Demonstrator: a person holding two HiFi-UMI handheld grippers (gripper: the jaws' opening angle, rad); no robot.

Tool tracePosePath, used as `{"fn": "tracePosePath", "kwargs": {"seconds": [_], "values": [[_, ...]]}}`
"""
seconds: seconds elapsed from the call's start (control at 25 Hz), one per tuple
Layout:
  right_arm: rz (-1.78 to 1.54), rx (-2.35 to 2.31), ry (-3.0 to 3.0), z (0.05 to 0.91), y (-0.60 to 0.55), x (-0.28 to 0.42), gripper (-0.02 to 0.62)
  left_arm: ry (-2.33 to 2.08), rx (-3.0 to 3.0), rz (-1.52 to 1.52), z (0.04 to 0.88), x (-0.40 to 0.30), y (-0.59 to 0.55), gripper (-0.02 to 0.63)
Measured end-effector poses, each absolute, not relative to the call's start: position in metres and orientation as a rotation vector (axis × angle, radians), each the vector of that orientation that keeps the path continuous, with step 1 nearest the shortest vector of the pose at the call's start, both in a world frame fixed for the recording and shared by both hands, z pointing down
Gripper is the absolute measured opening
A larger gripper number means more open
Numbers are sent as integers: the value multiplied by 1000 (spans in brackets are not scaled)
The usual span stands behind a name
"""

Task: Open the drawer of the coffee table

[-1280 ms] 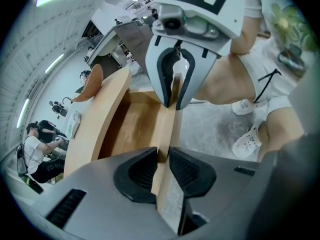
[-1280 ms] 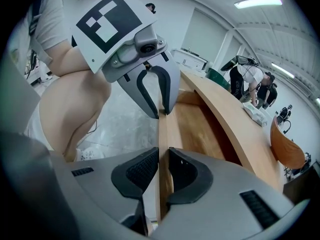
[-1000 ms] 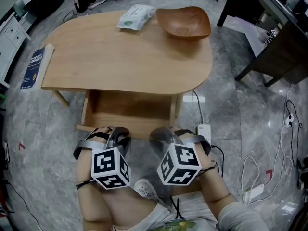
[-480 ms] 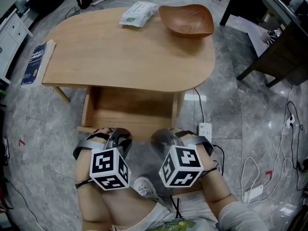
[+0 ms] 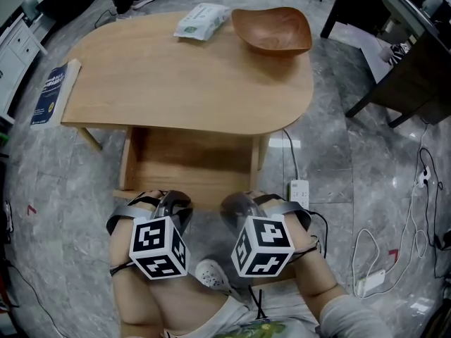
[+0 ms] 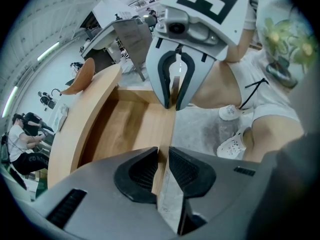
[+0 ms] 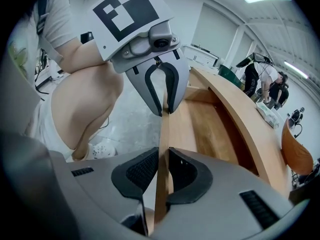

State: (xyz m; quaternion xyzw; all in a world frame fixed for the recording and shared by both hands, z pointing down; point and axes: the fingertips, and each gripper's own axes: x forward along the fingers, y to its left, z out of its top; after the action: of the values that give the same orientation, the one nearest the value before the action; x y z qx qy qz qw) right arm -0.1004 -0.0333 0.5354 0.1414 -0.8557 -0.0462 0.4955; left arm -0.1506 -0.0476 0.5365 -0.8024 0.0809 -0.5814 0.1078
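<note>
the drawer [image 5: 189,162] of the coffee table [image 5: 190,76] stands pulled out from under the near edge of the surface, open side up, its bare wooden bottom showing. its long axis runs sideways across the head view, parallel to the surface's near edge. the drawer front [image 5: 201,189] is the panel nearest the person, and its thin top edge runs straight from one pair of fingers to the other.

the left gripper [image 5: 171,201] points steeply down, its fingers pinching that top edge near the drawer's left end. in the left gripper view the wooden edge [image 6: 169,131] passes between the dark ribbed pads of the left gripper [image 6: 163,164] and runs ahead to the right gripper [image 6: 171,103], which grips the same edge further along.

the right gripper [image 5: 236,204] also points steeply down, its fingers pinching the edge near the drawer's right end. in the right gripper view the board [image 7: 164,134] sits upright between the pads of the right gripper [image 7: 162,173] and leads on to the left gripper [image 7: 165,109].

beyond the fingers, at the far side of the surface, a wooden bowl [image 5: 271,30] rests with a pack of wipes [image 5: 201,21] just to its left. a book [image 5: 51,97] lies at the surface's left end. just right of the right fingers a power strip [image 5: 299,188] lies on the grey floor [image 5: 56,196]. behind both pairs of fingers, toward the person, a white shoe [image 5: 211,276] shows between the two marker cubes.
</note>
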Motion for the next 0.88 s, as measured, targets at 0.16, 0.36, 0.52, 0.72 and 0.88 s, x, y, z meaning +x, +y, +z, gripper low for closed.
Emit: {"fn": "tracePosePath", "kwargs": {"seconds": [0.16, 0.36, 0.52, 0.72, 0.88], "values": [[-104, 336, -2071, 535, -31, -99, 72, 226, -2371, -1713, 536, -150, -46, 75], [-101, 299, -2061, 538, -25, -100, 72, 188, -2391, -1728, 538, -150, -39, 74], [-92, 286, -2065, 539, -24, -101, 72, 185, -2416, -1716, 539, -151, -38, 74], [-164, 258, -2074, 538, -23, -102, 74, 195, -2476, -1709, 539, -151, -39, 78], [-210, 244, -2084, 535, -21, -101, 74, 219, -2562, -1696, 537, -152, -40, 83]]}}
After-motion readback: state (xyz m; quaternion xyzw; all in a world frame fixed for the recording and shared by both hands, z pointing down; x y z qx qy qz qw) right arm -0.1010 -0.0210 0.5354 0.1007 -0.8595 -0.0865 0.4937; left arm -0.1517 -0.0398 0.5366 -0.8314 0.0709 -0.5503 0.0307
